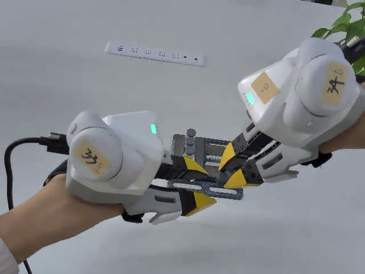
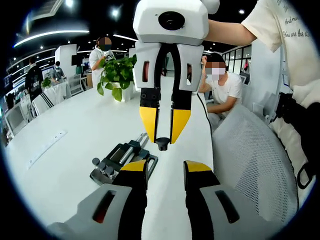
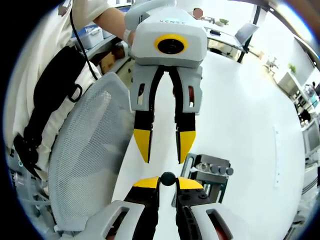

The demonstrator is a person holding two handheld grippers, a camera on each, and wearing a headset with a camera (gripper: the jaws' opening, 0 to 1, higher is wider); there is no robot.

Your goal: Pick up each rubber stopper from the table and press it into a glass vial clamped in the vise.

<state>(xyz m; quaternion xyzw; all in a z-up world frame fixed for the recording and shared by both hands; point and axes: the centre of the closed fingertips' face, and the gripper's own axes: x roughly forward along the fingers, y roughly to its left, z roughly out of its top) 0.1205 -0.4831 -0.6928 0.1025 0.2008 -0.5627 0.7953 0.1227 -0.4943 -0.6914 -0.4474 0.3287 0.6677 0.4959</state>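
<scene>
My right gripper (image 3: 167,183) is shut on a small black rubber stopper (image 3: 167,178), pinched between its yellow tips. From the left gripper view the same stopper (image 2: 161,145) hangs from the right gripper (image 2: 165,139) just beyond my left gripper (image 2: 165,169), which is open and holds nothing. The two grippers face each other, tips close, above the vise (image 1: 197,153). In the head view the left gripper (image 1: 204,184) is at lower left and the right gripper (image 1: 231,169) at upper right. Vials (image 1: 190,136) with dark stoppers stand in a row in the vise (image 3: 212,175).
A white power strip (image 1: 154,53) lies far back on the white table. A black cable (image 1: 11,165) runs off to the left. A green plant (image 1: 348,23) is at the top right. A grey mesh chair (image 3: 85,150) stands beside the table edge. People sit in the background.
</scene>
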